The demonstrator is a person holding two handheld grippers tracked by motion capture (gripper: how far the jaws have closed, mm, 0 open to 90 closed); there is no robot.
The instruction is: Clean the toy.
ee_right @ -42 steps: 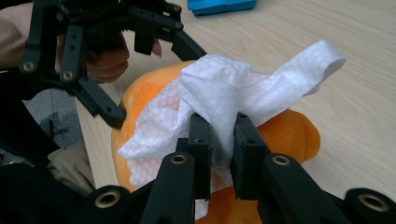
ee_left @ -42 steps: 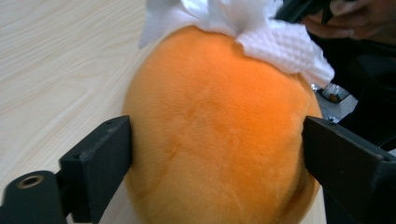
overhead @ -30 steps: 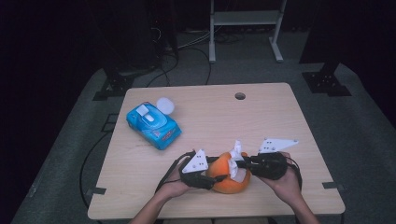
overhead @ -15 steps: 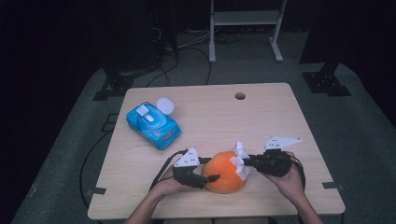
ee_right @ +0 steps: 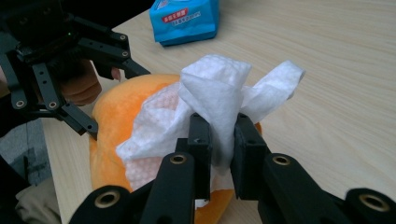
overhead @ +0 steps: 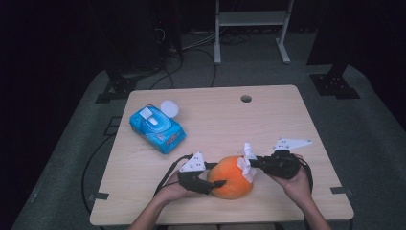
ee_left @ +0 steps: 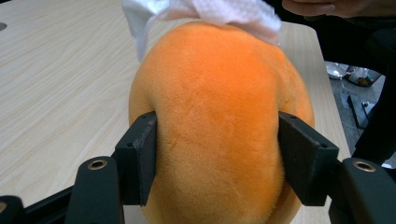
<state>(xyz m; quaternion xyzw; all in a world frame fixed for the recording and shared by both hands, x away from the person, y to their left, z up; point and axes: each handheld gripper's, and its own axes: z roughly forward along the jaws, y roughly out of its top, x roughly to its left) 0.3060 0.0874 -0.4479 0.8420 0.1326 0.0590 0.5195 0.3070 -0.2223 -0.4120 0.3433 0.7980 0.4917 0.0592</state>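
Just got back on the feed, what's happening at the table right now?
A person is wiping an orange plush toy near the front of the wooden table. The left tongs clamp the toy from both sides to steady it, while the right tongs pinch a white wet wipe against its top. A blue wipes pack lies at the table's left, untouched.

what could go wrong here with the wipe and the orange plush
1. The right gripper pinches only a bunched fold of the white wipe, so the wipe may slip out or tear as it rubs.
2. The left gripper squeezes the soft orange plush at its sides; it could squirm free under pressure.
3. The plush sits near the table's front edge and might be pushed off.
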